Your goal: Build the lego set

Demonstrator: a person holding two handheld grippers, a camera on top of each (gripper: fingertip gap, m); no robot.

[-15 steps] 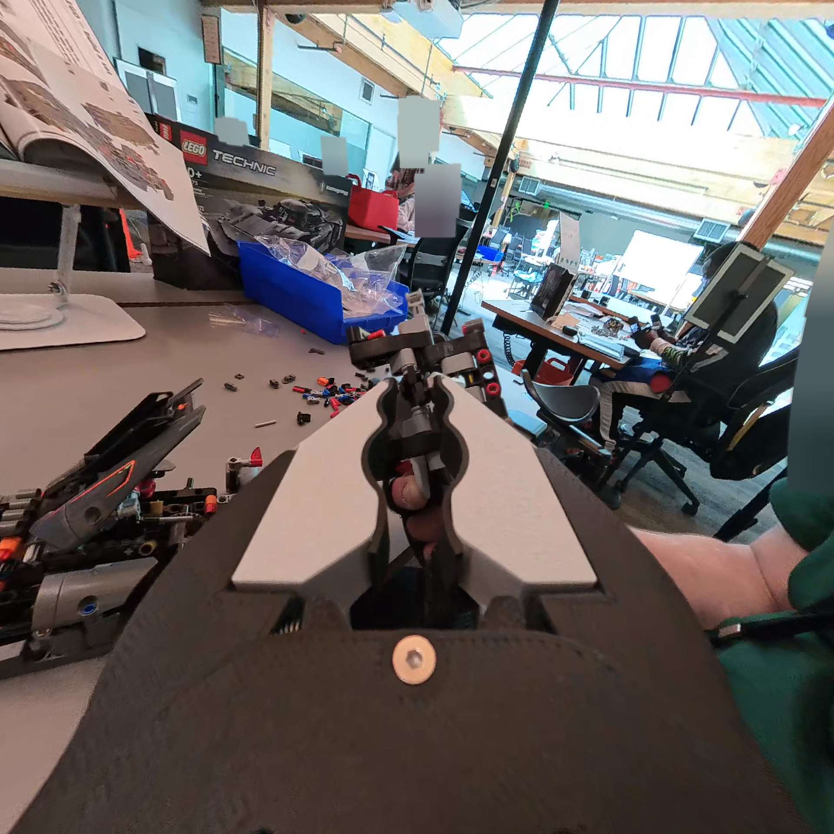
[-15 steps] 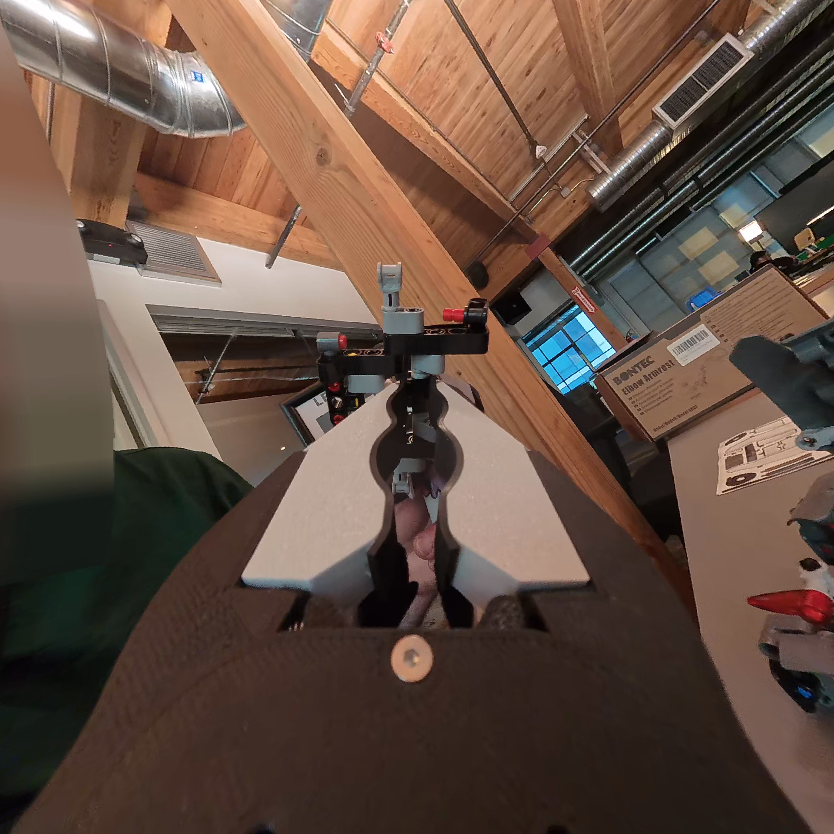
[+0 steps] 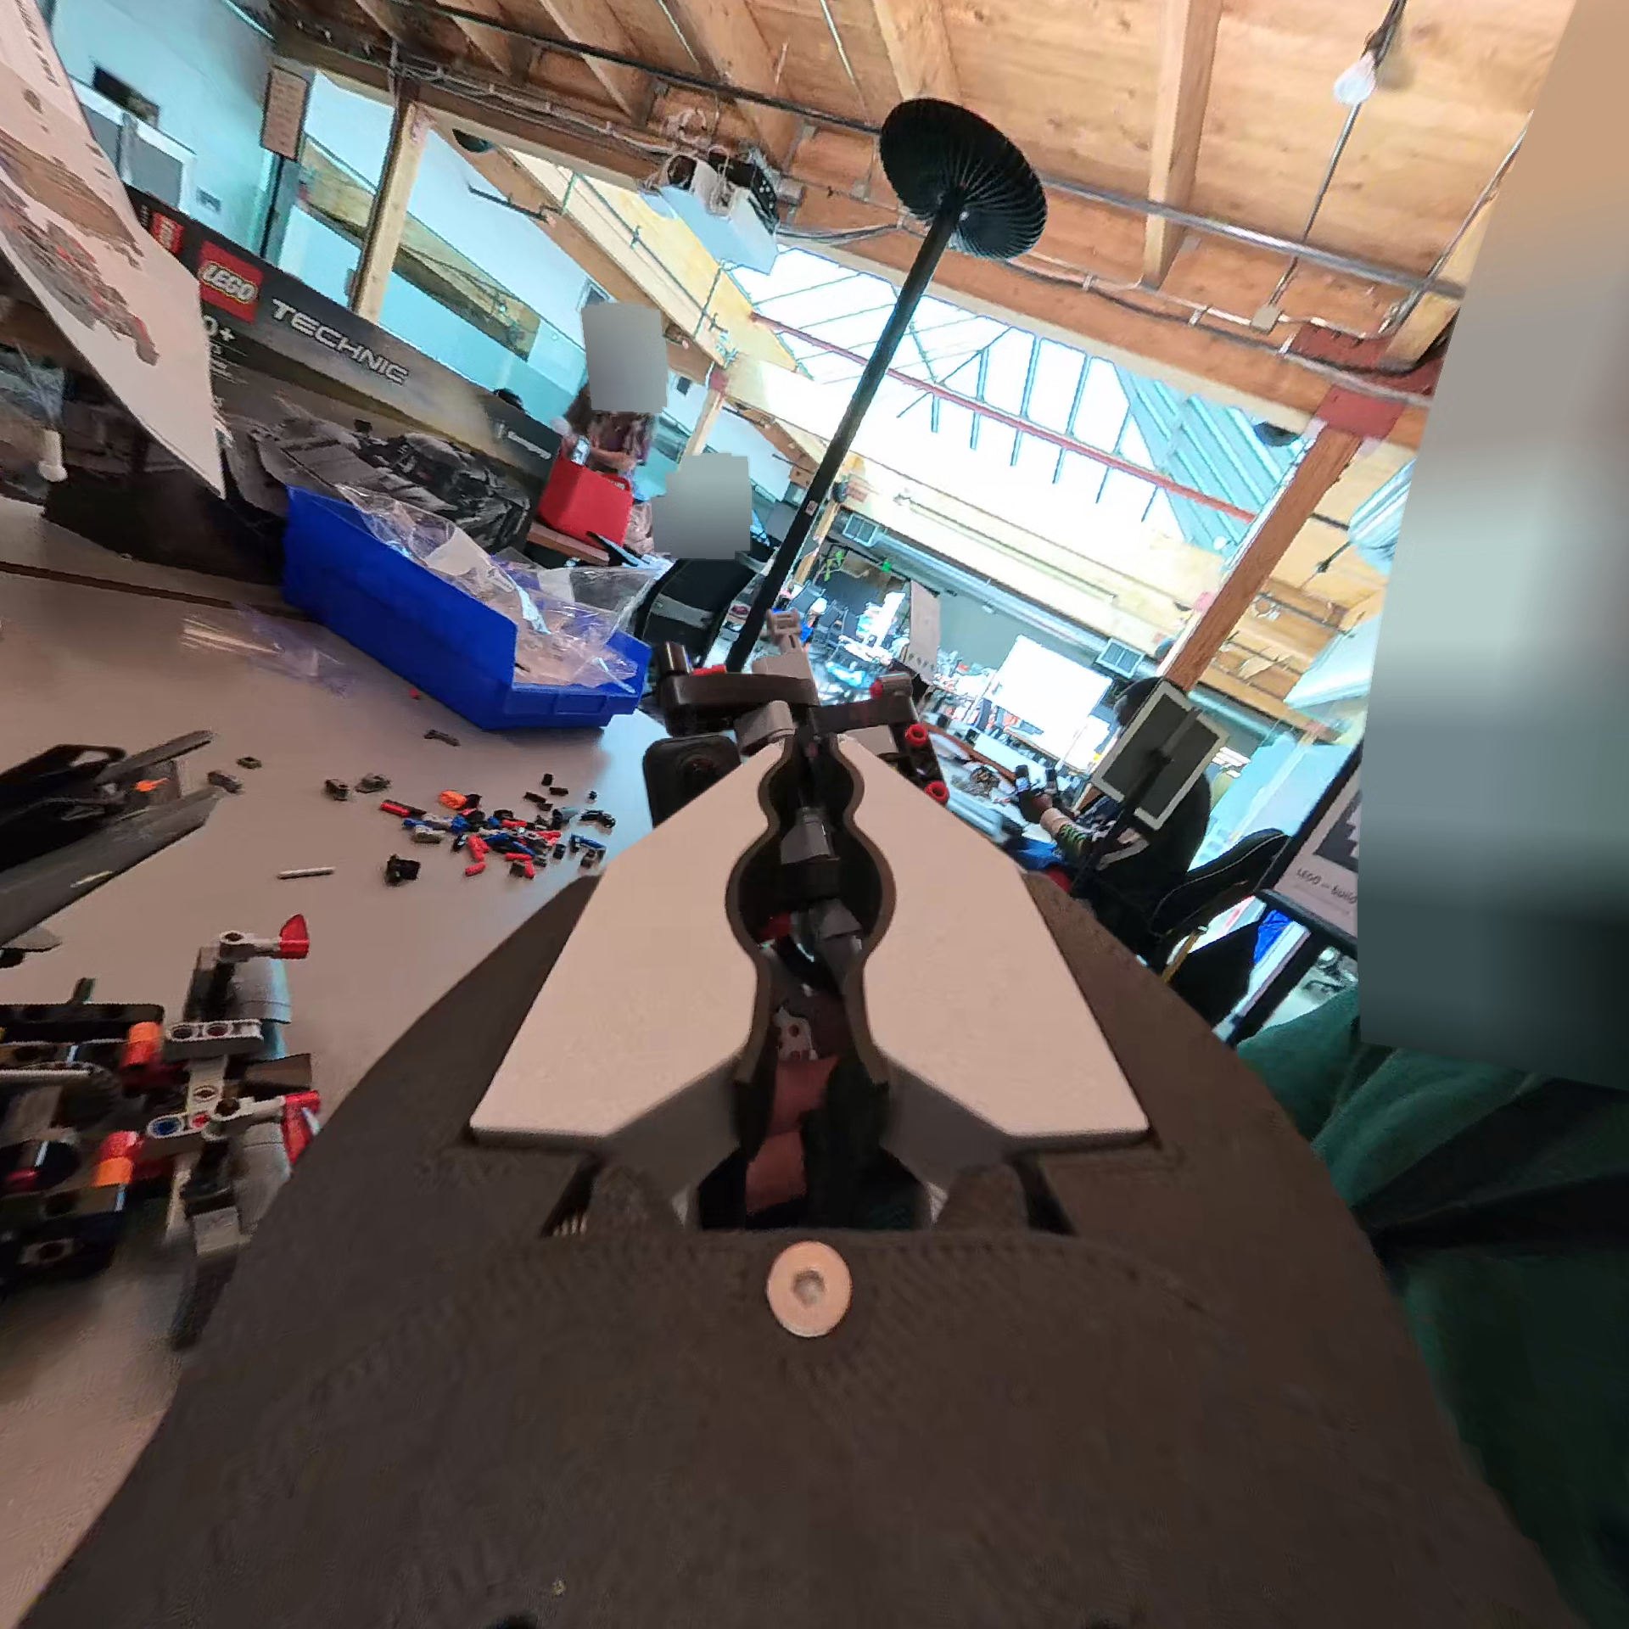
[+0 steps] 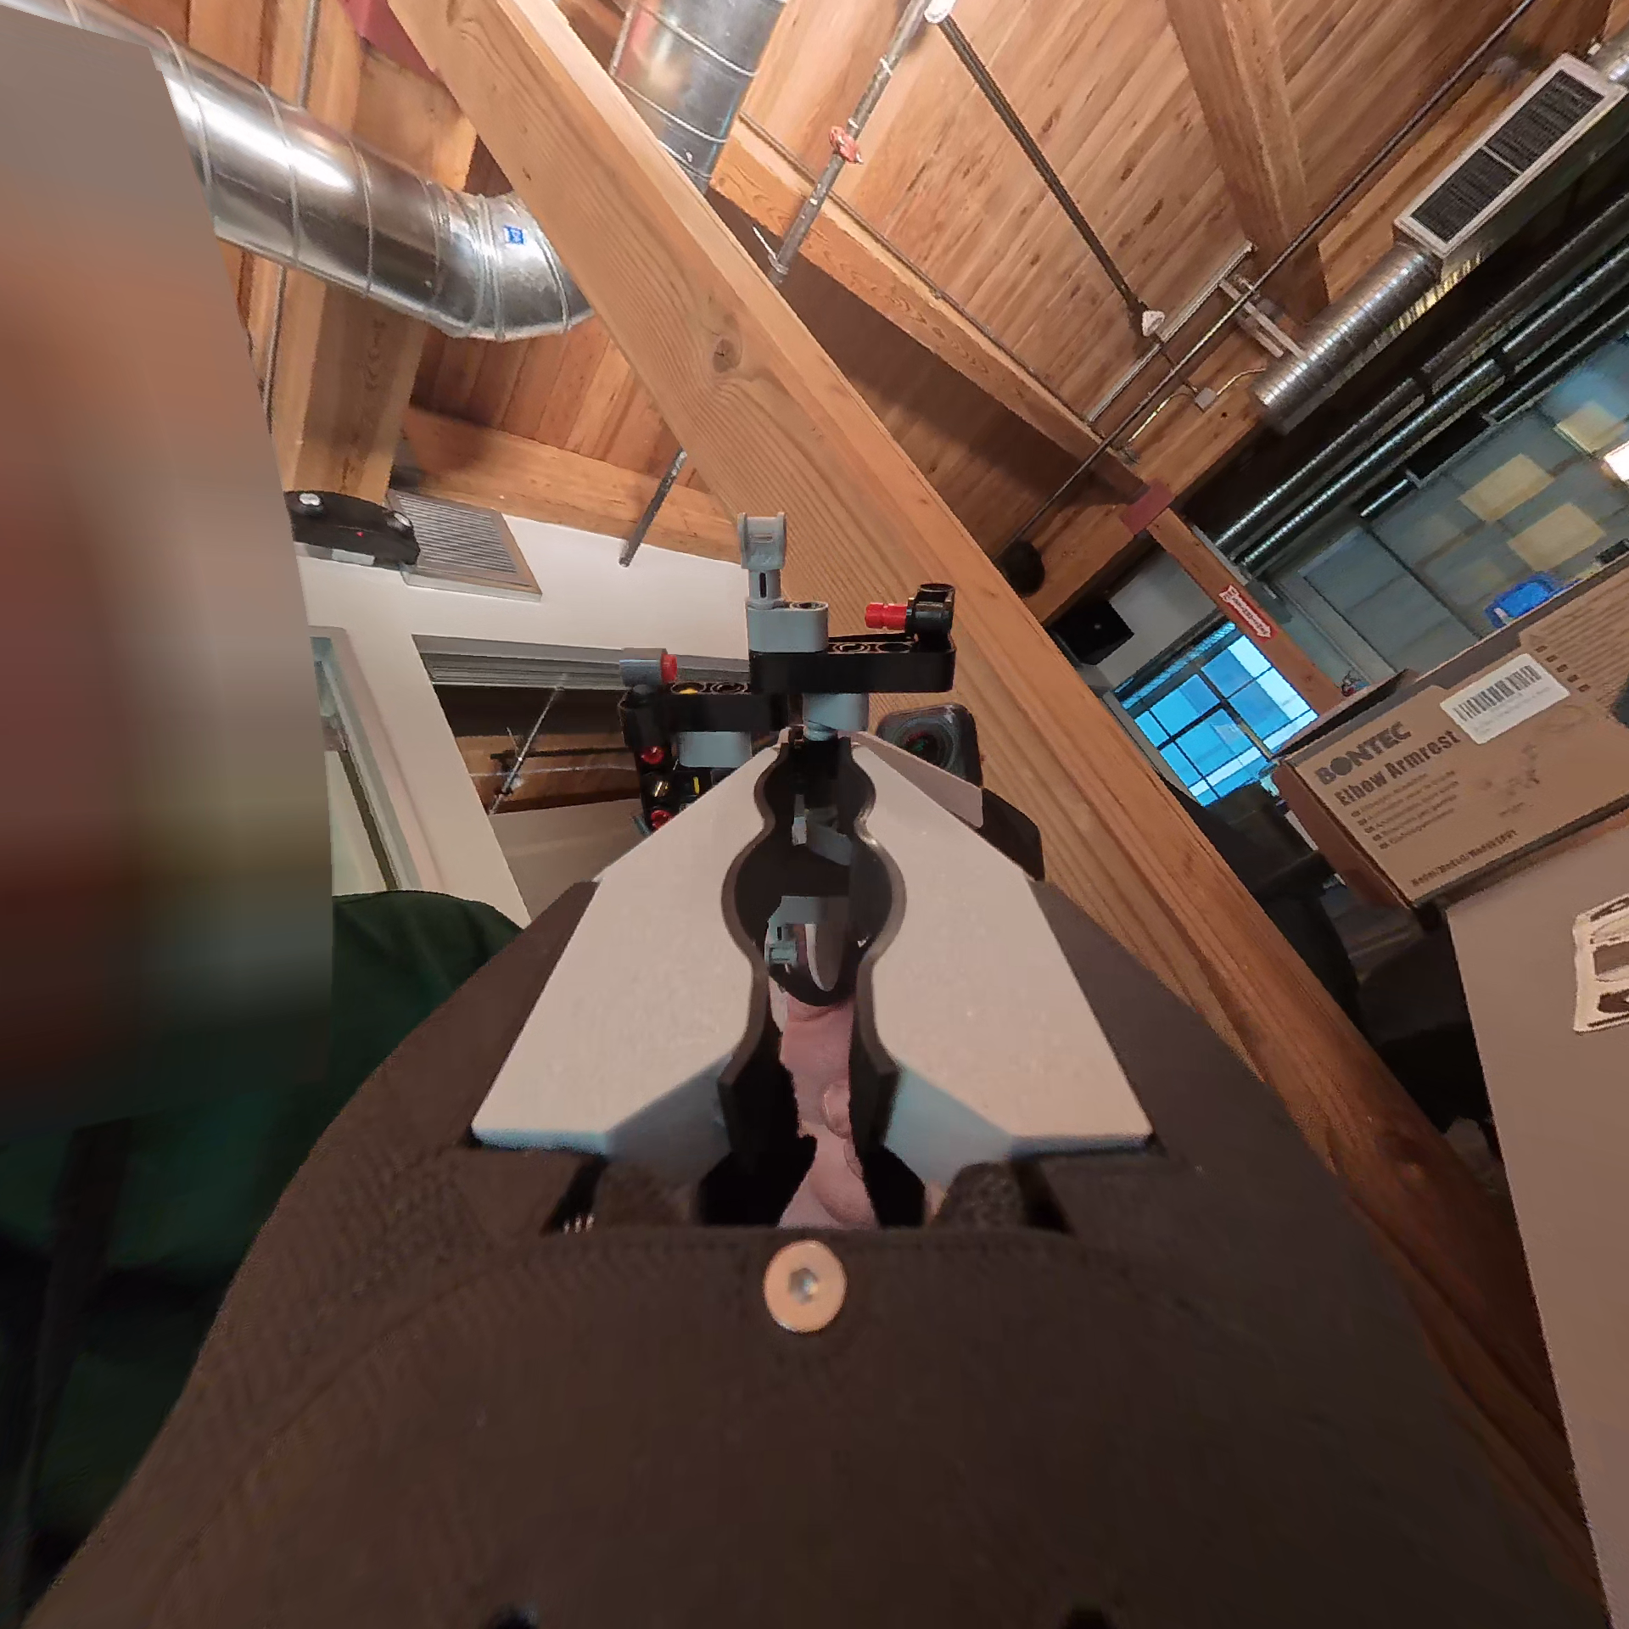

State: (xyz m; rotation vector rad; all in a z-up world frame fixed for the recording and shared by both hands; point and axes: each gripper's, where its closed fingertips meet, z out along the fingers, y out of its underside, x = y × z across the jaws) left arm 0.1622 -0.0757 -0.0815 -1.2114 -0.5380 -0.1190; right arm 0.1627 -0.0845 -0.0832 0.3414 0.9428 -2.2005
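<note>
Right wrist view: both grippers' fingers clamped on small lego assembly, raised clear above table.

A pale grey table carried everything in the left wrist view. Toward ten o'clock a blue bin stood on it, and behind that a dark set box. Around nine o'clock loose small pieces lay scattered, near a short white axle. At eight o'clock rested a partly built model, with what were probably dark panels above it.
</note>
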